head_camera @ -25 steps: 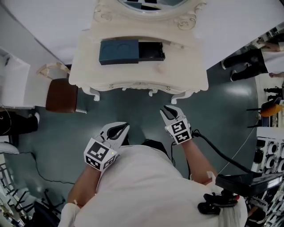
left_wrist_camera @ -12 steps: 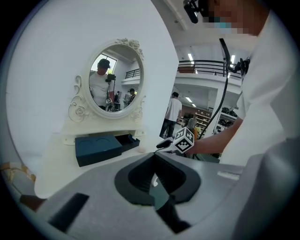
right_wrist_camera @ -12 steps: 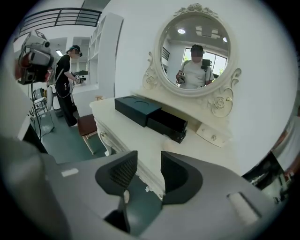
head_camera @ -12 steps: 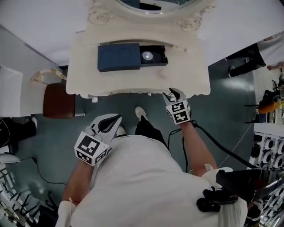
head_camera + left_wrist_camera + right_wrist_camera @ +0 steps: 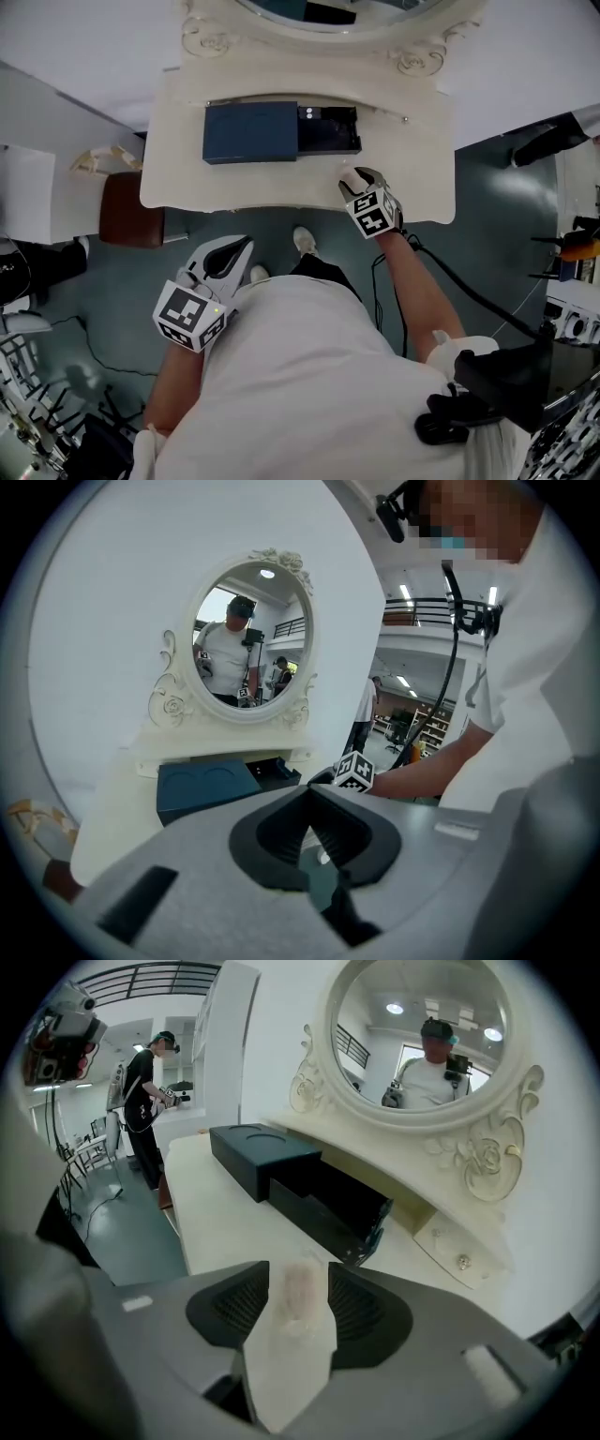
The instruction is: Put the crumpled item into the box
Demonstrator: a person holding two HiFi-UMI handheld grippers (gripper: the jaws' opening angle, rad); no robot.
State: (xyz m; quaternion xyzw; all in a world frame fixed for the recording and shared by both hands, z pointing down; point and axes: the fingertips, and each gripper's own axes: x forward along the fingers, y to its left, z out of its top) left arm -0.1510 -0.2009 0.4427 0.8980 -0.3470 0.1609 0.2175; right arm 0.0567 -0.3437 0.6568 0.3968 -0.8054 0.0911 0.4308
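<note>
Dressing table (image 5: 281,183) under right gripper (image 5: 298,1274) — jaws just opened, crumpled item (image 5: 300,1297) between them — left gripper (image 5: 310,801) closed.

Left tool (image 5: 242,247) by the hip, jaws together; right tool (image 5: 352,176) outstretched, jaws just opened round pale lump (image 5: 300,1290).

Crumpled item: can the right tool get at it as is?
Likely yes. On the right tool the jaws have just been opening and stand apart over the table, the pale crumpled item between them; nothing blocks it.
</note>
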